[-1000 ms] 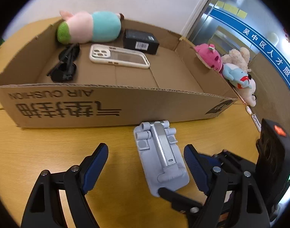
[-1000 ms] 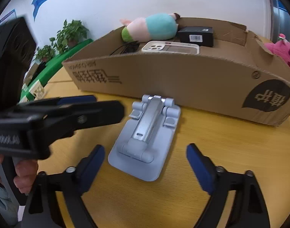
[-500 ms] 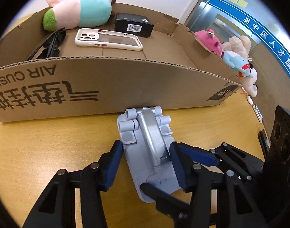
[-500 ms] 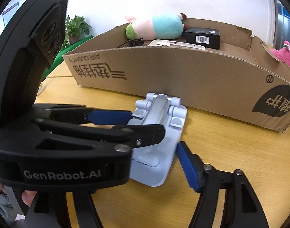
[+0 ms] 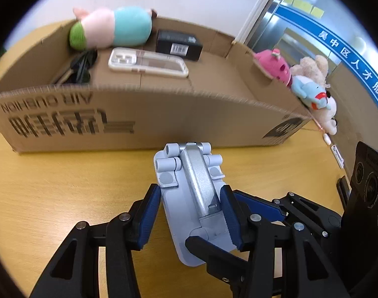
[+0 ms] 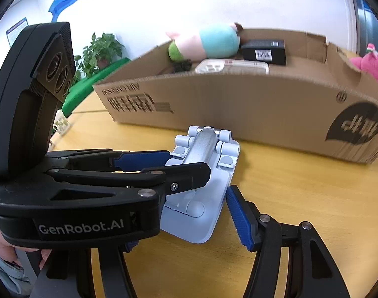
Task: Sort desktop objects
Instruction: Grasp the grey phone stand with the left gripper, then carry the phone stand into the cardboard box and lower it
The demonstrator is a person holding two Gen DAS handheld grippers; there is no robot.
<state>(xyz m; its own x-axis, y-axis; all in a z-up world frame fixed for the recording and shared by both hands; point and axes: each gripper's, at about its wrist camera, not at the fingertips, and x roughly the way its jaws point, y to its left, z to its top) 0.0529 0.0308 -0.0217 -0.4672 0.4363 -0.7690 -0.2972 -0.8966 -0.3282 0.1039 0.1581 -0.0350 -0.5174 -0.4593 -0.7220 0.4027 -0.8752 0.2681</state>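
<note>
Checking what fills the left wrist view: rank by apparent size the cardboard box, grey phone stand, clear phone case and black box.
1. cardboard box
2. grey phone stand, enlarged by nearness
3. clear phone case
4. black box

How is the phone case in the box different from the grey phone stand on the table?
The phone case is white and flat, while the phone stand is pale grey-blue with a silver folding arm. The case lies inside the cardboard box; the stand is outside it on the table, between the left gripper pads. Both lie flat.
</note>
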